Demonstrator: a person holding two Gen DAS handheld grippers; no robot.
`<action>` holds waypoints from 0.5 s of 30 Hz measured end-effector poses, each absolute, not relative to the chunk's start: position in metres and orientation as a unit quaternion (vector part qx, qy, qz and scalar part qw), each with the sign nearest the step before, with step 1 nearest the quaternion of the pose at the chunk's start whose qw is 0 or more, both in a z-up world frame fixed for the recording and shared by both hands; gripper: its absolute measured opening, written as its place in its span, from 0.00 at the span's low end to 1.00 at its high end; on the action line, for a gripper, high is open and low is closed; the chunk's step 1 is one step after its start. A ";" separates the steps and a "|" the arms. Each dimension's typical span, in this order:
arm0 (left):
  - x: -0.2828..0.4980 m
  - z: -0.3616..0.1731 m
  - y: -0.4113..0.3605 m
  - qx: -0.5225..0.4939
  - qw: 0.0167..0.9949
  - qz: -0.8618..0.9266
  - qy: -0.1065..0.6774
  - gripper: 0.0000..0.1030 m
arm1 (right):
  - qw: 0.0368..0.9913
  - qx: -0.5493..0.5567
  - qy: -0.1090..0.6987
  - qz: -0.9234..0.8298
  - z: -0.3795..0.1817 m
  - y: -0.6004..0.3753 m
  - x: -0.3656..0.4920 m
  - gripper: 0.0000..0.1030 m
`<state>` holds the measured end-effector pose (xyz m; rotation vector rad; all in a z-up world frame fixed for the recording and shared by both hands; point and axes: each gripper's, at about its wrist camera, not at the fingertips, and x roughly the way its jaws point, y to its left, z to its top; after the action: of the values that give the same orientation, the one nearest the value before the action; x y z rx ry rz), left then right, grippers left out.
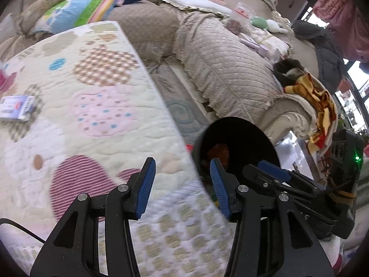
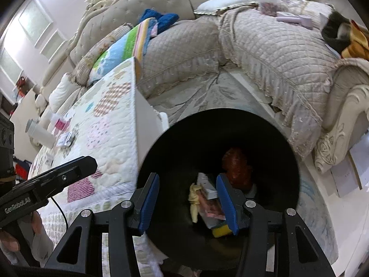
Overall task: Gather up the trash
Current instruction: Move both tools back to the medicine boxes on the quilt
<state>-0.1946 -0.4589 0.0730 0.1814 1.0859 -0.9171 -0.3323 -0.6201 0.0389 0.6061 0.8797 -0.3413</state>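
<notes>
both the left gripper [image 1: 182,188] and the right gripper [image 2: 188,202] are seen apart, empty; the small packet [image 1: 16,108], far left ahead of the left gripper, looks light and flat; its edges should be pinched.

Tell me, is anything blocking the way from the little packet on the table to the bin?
Nothing visible. The packet lies on the quilted table; only bare quilt lies between it and the open black bin beside the table's edge.

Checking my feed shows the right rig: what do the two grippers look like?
Both are black plastic scissor-style frames with silver pivot bolts and ribbed blue finger pads. The left gripper trails a thin black cable and carries white lettering on its side; the right gripper looks alike.
</notes>
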 end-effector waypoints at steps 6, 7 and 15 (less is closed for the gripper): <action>-0.171 0.072 -0.418 0.075 0.775 -0.380 0.500 0.46 | 0.856 0.262 0.429 -0.119 0.042 -0.588 -0.304 0.48; -0.165 0.072 -0.407 0.073 0.780 -0.370 0.500 0.46 | 0.858 0.257 0.433 -0.108 0.042 -0.580 -0.296 0.48; -0.123 0.068 -0.331 0.046 0.805 -0.299 0.510 0.46 | 0.862 0.210 0.460 -0.037 0.036 -0.523 -0.239 0.48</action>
<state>-0.1226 -0.3307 0.0677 0.0977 1.0920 -0.6407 -0.2394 -0.5233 0.0364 0.4400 0.9644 -0.0783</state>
